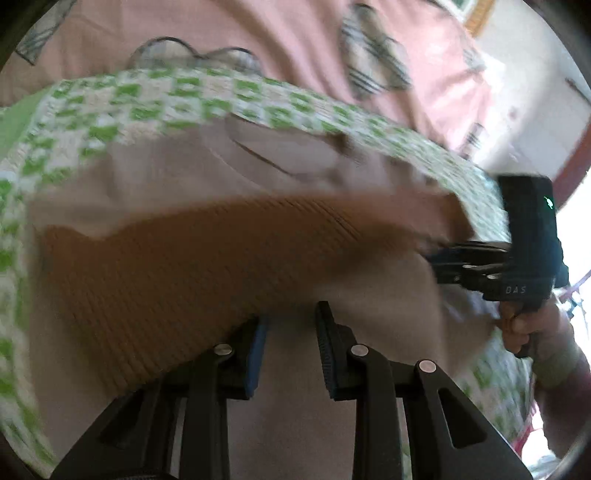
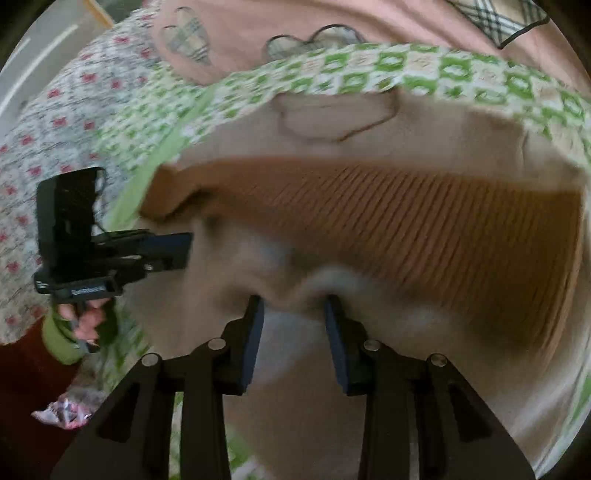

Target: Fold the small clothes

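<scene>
Two wrist-mounted fisheye cameras look steeply down, close over a beige garment [image 1: 177,177] with a ribbed brown band [image 1: 192,266] on a green-checked cloth [image 1: 122,96]. Each shares that garment and catches the other gripper at frame edge: right gripper [image 1: 436,254] mid-right, left gripper [image 2: 184,247] mid-left.

I'm working in a home, most likely a bedroom, over a bed. A pink bedsheet [image 2: 332,14] printed with plaid hearts covers the far side, and a green-and-white patterned quilt [image 2: 406,66] lies spread over it, nearer to me. On the left of my right-hand view sits a grey fabric with small red motifs [image 2: 55,122], soft bedding or clothing by the look of it. Far right in my left-hand view I make out a pale wall [image 1: 535,85], though blur hides its detail.
</scene>
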Available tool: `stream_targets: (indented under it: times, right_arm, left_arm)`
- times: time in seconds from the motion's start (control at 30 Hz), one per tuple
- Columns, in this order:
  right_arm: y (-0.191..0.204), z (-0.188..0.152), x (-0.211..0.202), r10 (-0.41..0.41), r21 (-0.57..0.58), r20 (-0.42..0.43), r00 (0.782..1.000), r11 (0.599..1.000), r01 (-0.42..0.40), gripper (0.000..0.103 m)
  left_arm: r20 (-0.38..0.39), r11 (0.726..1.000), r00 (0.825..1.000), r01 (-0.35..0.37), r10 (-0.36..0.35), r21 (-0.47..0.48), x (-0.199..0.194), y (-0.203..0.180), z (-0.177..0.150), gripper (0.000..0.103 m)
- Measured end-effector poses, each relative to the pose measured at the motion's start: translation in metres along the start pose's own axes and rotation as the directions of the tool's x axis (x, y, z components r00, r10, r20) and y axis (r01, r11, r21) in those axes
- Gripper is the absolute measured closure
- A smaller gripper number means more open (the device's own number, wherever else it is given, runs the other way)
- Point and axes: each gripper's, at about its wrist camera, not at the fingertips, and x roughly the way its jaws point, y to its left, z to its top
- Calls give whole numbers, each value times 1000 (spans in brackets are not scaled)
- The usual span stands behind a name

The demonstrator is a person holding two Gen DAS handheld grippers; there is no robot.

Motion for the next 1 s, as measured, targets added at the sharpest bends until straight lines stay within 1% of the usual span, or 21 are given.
stream_targets:
  times: [0.03,0.07,0.1,0.13,0.17,0.2,0.23,0.27,0.33,0.4,0.43,0.5,0.6,0.63,0.73,0.8,0.87,1.0]
  right_arm:
    - [-12,13,0,-57,29,25,998,998,57,67]
    - [-21,19,-3,-94,63,54,994,994,90,67]
    - [-35,26,-9,-180,116,96,979,979,168,67]
    - [-48,29,-18,-243,169,138,960,961,219,67]
    - [-61,29,-26,-263,229,178,948,948,220,67]
    - [-74,26,-35,-268,295,217,939,935,198,67]
    - [-91,19,-46,-279,387,259,924,907,166,67]
    - [-98,14,-52,-282,424,279,918,894,146,67]
    - [-102,0,-62,-268,450,321,908,887,103,67]
    - [-96,-10,-67,-280,439,327,903,891,117,67]
    - [-91,-18,-73,-283,436,336,899,892,118,67]
    - [-86,-31,-81,-271,441,353,896,893,96,65]
    - [-69,-51,-93,-245,446,388,888,893,52,60]
    - [-63,-63,-97,-230,441,403,886,897,33,58]
    - [-43,-86,-94,-210,432,410,888,902,14,57]
    - [-30,-105,-95,-182,426,417,891,905,-14,57]
    - [-20,-118,-94,-170,417,413,895,909,-20,57]
    - [-4,-138,-90,-149,400,402,904,916,-27,56]
  left_arm:
    - [17,999,999,-37,37,-26,1,14,12,77]
    - [38,995,995,-88,90,-50,0,27,21,77]
    - [52,989,990,-125,129,-74,-1,38,27,77]
    - [72,982,985,-145,155,-124,-5,55,33,77]
    - [90,978,985,-129,146,-166,-8,68,36,77]
    - [109,972,984,-117,141,-203,-13,79,36,77]
    - [134,961,979,-116,153,-252,-19,92,34,77]
    - [146,953,977,-111,157,-281,-23,99,30,77]
    - [183,941,974,-69,136,-331,-31,112,19,77]
    - [199,937,970,-66,141,-342,-39,113,7,77]
    - [205,934,965,-87,165,-346,-46,110,-1,77]
    - [208,930,960,-103,185,-353,-56,104,-13,77]
    - [237,928,958,-67,163,-367,-77,88,-42,76]
    - [247,927,957,-53,154,-371,-84,81,-53,76]
    - [264,926,959,7,101,-378,-99,54,-92,75]
    - [260,924,963,35,71,-382,-101,40,-110,74]
    - [246,918,969,64,36,-390,-101,24,-132,72]
    - [211,913,977,85,2,-399,-97,-1,-169,70]
